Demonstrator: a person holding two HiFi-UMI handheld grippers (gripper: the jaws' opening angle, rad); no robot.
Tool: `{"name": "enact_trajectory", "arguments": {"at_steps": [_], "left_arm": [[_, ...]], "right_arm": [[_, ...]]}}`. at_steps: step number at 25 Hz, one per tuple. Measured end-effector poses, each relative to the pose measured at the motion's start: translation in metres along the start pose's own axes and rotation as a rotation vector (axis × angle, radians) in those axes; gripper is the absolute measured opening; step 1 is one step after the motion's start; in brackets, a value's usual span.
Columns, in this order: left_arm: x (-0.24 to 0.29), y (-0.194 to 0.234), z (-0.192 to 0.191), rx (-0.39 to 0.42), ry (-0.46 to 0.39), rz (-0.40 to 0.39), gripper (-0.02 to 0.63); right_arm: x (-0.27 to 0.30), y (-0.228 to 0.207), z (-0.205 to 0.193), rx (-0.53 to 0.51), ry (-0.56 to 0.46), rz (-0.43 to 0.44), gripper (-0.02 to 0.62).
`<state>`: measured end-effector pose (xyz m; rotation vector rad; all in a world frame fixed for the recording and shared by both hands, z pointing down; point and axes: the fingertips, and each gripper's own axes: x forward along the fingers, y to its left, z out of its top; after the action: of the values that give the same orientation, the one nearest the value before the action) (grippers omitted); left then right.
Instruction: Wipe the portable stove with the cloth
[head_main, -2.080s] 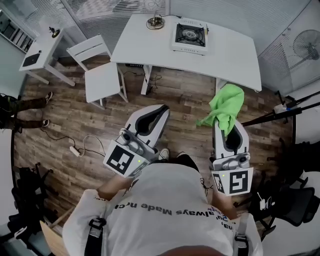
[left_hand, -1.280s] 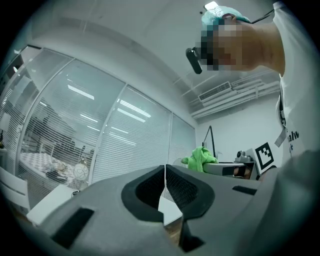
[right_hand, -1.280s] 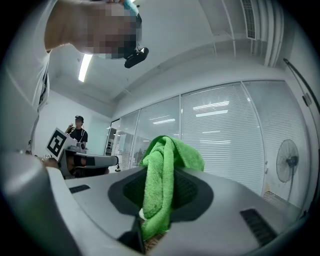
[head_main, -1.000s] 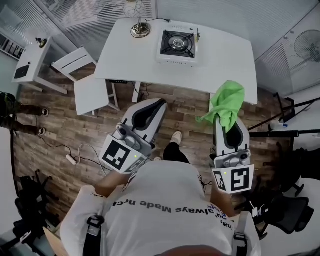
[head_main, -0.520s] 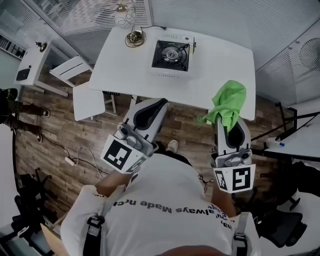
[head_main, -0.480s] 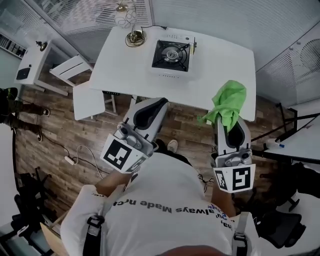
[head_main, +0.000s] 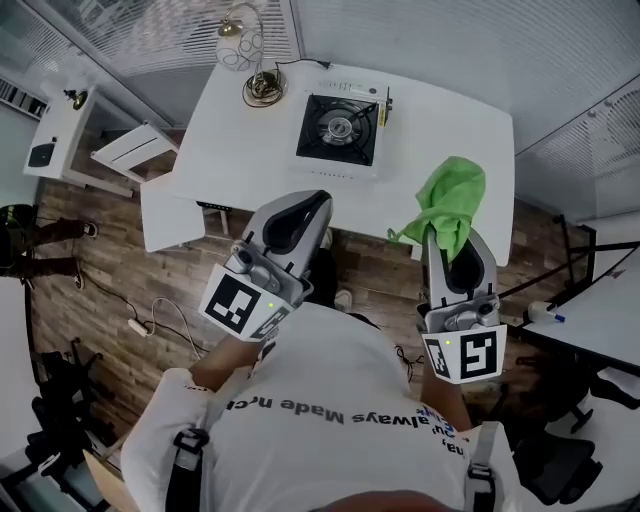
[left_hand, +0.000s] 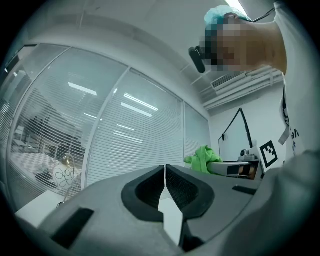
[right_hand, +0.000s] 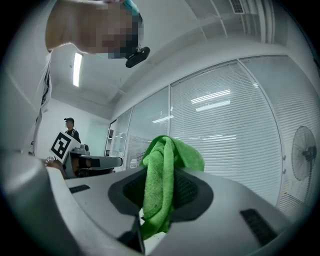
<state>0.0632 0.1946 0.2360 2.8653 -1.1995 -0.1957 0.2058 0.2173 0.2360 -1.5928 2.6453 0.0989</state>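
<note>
Gripped by right tongs (head_main: 448, 234), the cloth (head_main: 453, 203) juts forward toward the table (head_main: 440, 125).

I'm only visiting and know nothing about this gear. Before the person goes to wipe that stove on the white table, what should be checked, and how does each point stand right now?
1. Cloth gripped: ok. The green cloth is pinched between the jaws of the right gripper.
2. Other gripper free: ok. The left gripper has its jaws together with nothing between them.
3. Cloth on the stove: not ok. The portable stove sits on the white table, apart from the cloth.
4. Stove top bare: ok. No pot stands on the burner.
5. Stove off and cool: cannot tell.
</note>
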Motion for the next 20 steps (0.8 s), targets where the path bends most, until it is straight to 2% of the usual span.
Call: {"name": "enact_trajectory", "arguments": {"at_steps": [12, 20], "left_arm": [[0.084, 0.146, 0.011, -0.013, -0.006, -0.017, 0.014], [0.134, 0.233, 0.008, -0.015, 0.003, -0.061, 0.014]], "right_arm": [[0.170, -0.032, 0.002, -0.036, 0.019, 0.002, 0.087], [0.267, -0.050, -0.008, -0.054, 0.030, -0.023, 0.088]]}}
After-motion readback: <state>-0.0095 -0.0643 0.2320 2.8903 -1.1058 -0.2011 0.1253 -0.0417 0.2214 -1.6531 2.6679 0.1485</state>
